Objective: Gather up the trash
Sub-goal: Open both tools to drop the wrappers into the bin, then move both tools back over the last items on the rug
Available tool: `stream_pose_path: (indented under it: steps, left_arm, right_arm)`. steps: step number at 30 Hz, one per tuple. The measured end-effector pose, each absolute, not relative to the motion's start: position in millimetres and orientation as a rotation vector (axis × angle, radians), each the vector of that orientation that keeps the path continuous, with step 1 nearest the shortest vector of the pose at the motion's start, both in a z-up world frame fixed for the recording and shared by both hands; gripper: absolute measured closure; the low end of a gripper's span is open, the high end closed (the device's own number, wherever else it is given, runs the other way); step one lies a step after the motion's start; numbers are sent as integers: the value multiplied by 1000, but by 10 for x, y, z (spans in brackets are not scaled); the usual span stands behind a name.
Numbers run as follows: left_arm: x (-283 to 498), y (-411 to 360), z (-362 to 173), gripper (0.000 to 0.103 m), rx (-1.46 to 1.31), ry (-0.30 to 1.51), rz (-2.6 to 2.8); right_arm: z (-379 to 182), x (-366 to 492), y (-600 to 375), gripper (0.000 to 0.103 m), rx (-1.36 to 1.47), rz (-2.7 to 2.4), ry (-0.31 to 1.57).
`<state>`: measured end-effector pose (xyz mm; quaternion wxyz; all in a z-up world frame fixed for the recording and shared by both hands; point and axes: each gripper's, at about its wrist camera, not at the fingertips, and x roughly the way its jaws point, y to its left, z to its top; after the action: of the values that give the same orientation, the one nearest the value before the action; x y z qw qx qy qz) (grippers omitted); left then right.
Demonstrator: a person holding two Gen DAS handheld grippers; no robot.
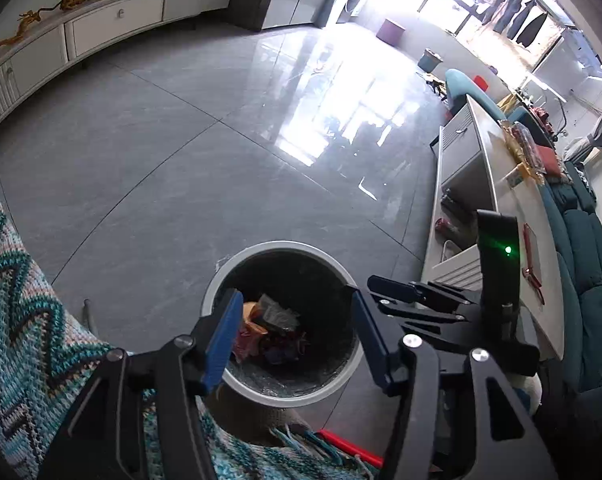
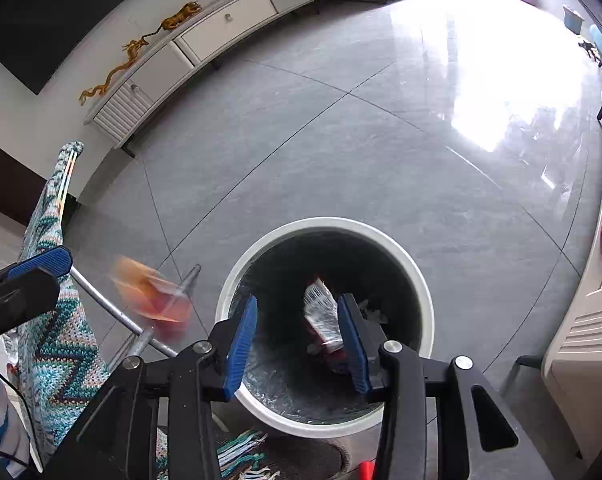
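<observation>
So both hand-held grippers, left (image 1: pixel 293 336) and right (image 2: pixel 297 344), hang wide open and empty right over the white trash bin (image 1: pixel 221 280) on the floor. Crumpled wrappers (image 1: pixel 269 328) sit inside it, while a blurry orange wrapper (image 2: pixel 151 296) is mid-air just left of the rim.

Matte black linkage arms, silver round-head screws at the pivots. Ribbed blue pads on the fingers (image 1: pixel 221 340) of left gripper (image 1: pixel 297 340); same build on right gripper (image 2: pixel 297 348). Black upright housing with lit green LED (image 1: pixel 507 249).
</observation>
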<state>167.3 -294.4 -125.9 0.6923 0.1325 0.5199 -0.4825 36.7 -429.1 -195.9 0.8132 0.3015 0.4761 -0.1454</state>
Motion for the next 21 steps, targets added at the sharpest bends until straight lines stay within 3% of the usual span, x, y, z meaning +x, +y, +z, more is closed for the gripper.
stream_pose_path:
  steps: [6, 11, 21]
  left_arm:
    - [1592, -2860, -1088, 48, 281, 1121, -1052]
    - [1562, -2486, -739, 48, 236, 1015, -959]
    - [1540, -925, -25, 48, 113, 788, -550]
  right_arm:
    - [-1778, 250, -4377, 61, 647, -300, 946]
    - [-1303, 174, -4219, 59, 596, -230, 839]
    - [-327, 106, -3334, 50, 377, -36, 669]
